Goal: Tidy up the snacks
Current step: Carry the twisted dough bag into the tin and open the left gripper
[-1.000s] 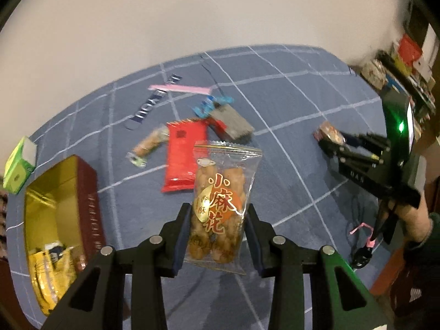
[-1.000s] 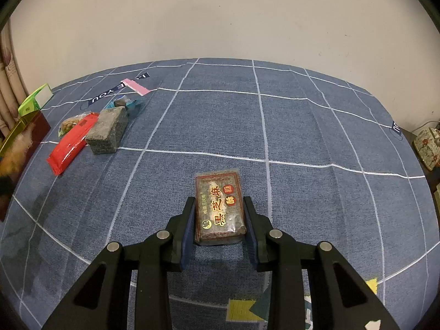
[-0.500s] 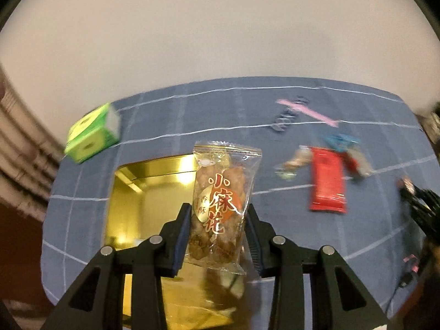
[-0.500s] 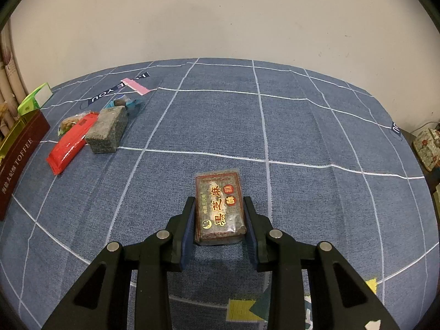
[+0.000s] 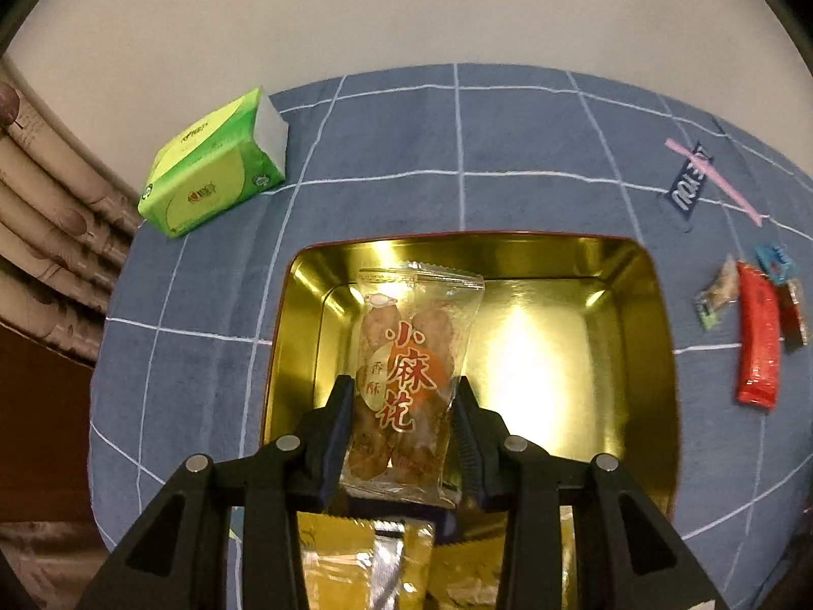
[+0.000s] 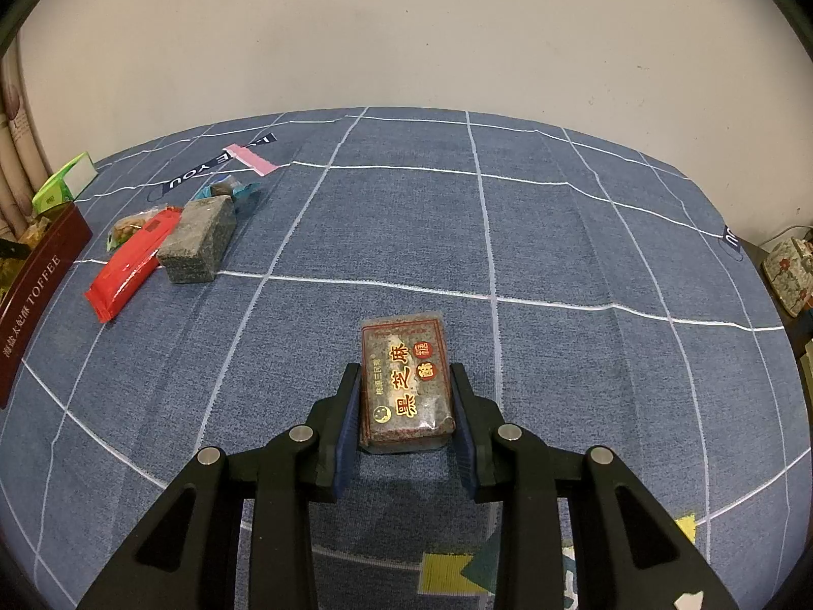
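My left gripper [image 5: 404,396] is shut on a clear bag of fried dough twists [image 5: 411,356] and holds it above the open gold tin [image 5: 645,345]. Yellow snack packets [image 5: 355,559] lie in the tin's near end. My right gripper [image 6: 404,386] is shut on a black sesame cake pack [image 6: 404,386] just above the blue checked cloth. A red wrapper [image 6: 132,269], a grey sesame block [image 6: 198,246] and small sweets [image 6: 239,190] lie at the left; the red wrapper also shows in the left wrist view [image 5: 759,345].
A green tissue pack [image 5: 213,178] lies beyond the tin near the curtain. The tin's maroon side reading TOFFEE [image 6: 35,300] stands at the right wrist view's left edge. A pink strip [image 6: 251,160] lies at the back. A patterned box [image 6: 790,269] sits off the table's right.
My left gripper has swung left with the dough twist bag, from over the cloth to above the open tin. The right gripper and its sesame cake have stayed still.
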`<state>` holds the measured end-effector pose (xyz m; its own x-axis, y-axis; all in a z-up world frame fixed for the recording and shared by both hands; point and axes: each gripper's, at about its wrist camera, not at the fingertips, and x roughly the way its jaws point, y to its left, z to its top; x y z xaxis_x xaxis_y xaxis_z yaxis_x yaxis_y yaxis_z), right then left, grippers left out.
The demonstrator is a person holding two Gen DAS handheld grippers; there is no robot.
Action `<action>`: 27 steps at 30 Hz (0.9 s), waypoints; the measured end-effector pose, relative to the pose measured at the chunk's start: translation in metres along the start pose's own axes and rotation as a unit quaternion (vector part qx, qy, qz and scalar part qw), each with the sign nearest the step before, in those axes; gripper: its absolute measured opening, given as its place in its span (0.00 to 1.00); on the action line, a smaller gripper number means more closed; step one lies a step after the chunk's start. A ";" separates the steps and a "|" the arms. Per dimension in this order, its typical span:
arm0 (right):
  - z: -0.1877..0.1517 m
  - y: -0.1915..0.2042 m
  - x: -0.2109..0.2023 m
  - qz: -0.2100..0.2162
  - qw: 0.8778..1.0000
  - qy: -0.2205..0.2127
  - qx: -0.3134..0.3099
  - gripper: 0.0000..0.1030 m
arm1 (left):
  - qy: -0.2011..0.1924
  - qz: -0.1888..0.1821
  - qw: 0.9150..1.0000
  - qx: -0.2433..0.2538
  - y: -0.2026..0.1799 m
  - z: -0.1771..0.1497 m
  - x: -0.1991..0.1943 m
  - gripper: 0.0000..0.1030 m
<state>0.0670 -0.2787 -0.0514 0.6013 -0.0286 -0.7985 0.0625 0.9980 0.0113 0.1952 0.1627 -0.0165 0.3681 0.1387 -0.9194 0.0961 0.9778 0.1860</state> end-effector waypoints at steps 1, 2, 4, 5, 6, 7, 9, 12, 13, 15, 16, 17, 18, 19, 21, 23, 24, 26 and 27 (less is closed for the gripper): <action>0.000 0.000 0.000 0.000 1.000 0.000 0.000 0.28 | 0.002 0.000 1.000 0.001 0.000 -0.001 0.002 0.37; 0.000 0.000 0.000 0.000 1.000 0.000 0.000 0.28 | 0.004 0.001 1.000 0.001 0.000 -0.001 0.004 0.37; 0.000 0.000 0.000 0.000 1.000 0.000 0.000 0.28 | 0.007 0.001 1.000 0.001 -0.001 0.000 0.008 0.37; 0.000 -0.001 0.000 0.000 1.000 0.000 0.000 0.28 | 0.008 0.002 1.000 0.000 -0.001 -0.001 0.010 0.37; 0.000 0.000 0.000 0.000 1.000 0.000 0.000 0.28 | 0.009 0.004 1.000 0.000 -0.002 -0.001 0.010 0.37; 0.000 0.000 0.000 0.000 1.000 0.000 0.000 0.28 | 0.010 0.005 1.000 0.000 -0.002 0.000 0.011 0.37; 0.000 0.000 0.000 0.000 1.000 0.000 0.000 0.28 | 0.014 0.003 1.000 -0.003 -0.001 -0.001 0.013 0.37; 0.000 0.000 0.000 0.000 1.000 0.000 0.000 0.28 | 0.020 0.004 1.000 -0.008 0.002 -0.002 0.016 0.37; 0.000 0.000 0.000 0.000 1.000 0.000 0.000 0.28 | 0.023 0.005 1.000 -0.009 0.002 -0.002 0.018 0.37; 0.000 0.000 0.000 0.000 1.000 0.000 0.000 0.28 | 0.026 0.005 1.000 -0.016 0.005 -0.003 0.019 0.37; 0.000 0.000 0.000 0.000 1.000 0.000 0.000 0.29 | 0.026 0.003 0.999 -0.019 0.006 -0.003 0.019 0.37; 0.000 0.000 0.000 -0.001 1.000 0.000 -0.001 0.29 | 0.026 0.001 0.999 -0.022 0.008 -0.003 0.019 0.37; 0.000 0.000 0.000 -0.001 1.000 0.000 -0.001 0.29 | 0.027 0.000 0.999 -0.026 0.009 -0.003 0.019 0.37; 0.000 0.000 0.000 -0.002 1.000 0.000 -0.001 0.29 | 0.027 -0.001 0.999 -0.027 0.009 -0.004 0.019 0.38; 0.000 0.000 0.000 -0.001 1.000 0.000 0.000 0.29 | 0.024 0.004 0.999 -0.027 0.010 -0.004 0.017 0.38; 0.000 0.000 0.000 -0.001 1.000 0.000 0.000 0.29 | 0.022 0.002 0.999 -0.024 0.010 -0.004 0.016 0.38; 0.000 0.000 0.000 -0.001 1.000 0.000 0.000 0.29 | 0.021 0.004 0.999 -0.024 0.010 -0.004 0.015 0.38; 0.000 0.001 0.000 -0.001 1.000 0.000 -0.001 0.29 | 0.019 0.005 1.000 -0.023 0.010 -0.004 0.012 0.42; 0.000 0.001 0.000 -0.001 1.000 0.000 -0.001 0.29 | 0.018 0.004 1.000 -0.024 0.010 -0.004 0.010 0.44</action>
<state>0.0668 -0.2779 -0.0515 0.6019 -0.0308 -0.7979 0.0628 0.9980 0.0088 0.1958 0.1742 -0.0259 0.3350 0.1508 -0.9301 0.0489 0.9830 0.1770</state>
